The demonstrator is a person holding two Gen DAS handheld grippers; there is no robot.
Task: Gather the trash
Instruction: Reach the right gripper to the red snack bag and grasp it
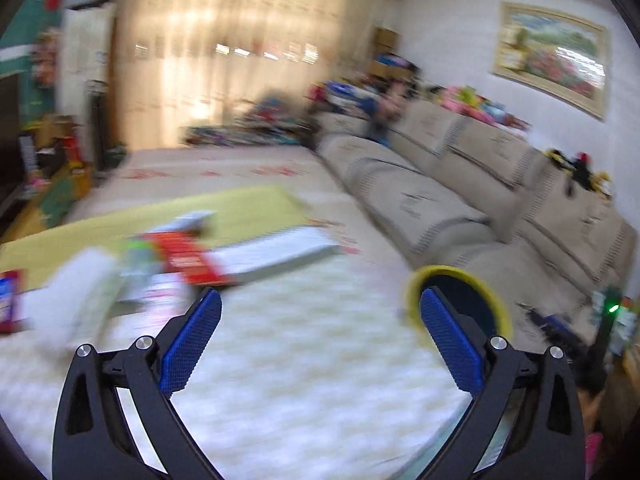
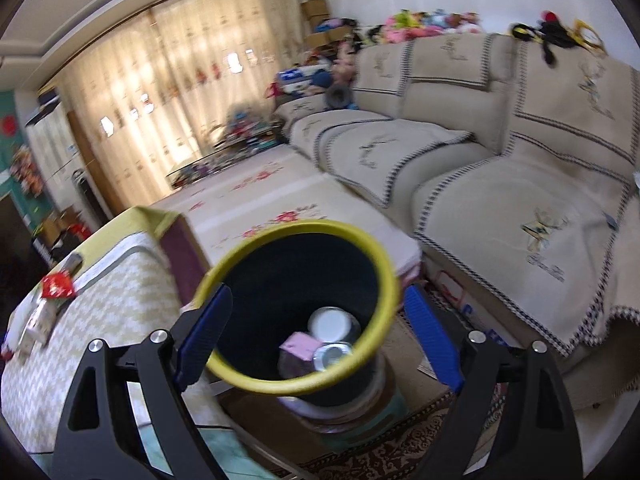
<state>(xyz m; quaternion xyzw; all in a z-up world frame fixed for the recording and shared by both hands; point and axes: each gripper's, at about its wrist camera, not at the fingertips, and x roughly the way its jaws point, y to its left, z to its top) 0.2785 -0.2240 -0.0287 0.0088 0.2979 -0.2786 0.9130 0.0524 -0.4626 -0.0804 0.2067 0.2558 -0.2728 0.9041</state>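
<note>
A dark trash bin with a yellow rim (image 2: 298, 304) stands beside the table, right below my right gripper (image 2: 320, 340), which is open and empty above its mouth. Inside lie a white-lidded container (image 2: 332, 324), a can (image 2: 334, 354) and a pink paper (image 2: 300, 346). The bin's rim also shows in the left wrist view (image 1: 456, 300). My left gripper (image 1: 320, 340) is open and empty above the table's white patterned cloth (image 1: 300, 360). Blurred trash lies at the table's left: a red wrapper (image 1: 184, 258), a white crumpled piece (image 1: 80, 292) and a pale wrapper (image 1: 138, 264).
A beige sofa (image 2: 500, 168) runs along the right, with toys (image 2: 420, 20) on its back. A red wrapper (image 2: 58, 285) and more wrappers (image 2: 38, 322) lie on the table's left. A low padded bench (image 2: 280, 208) stands beyond the bin. A patterned rug (image 2: 400, 444) lies below.
</note>
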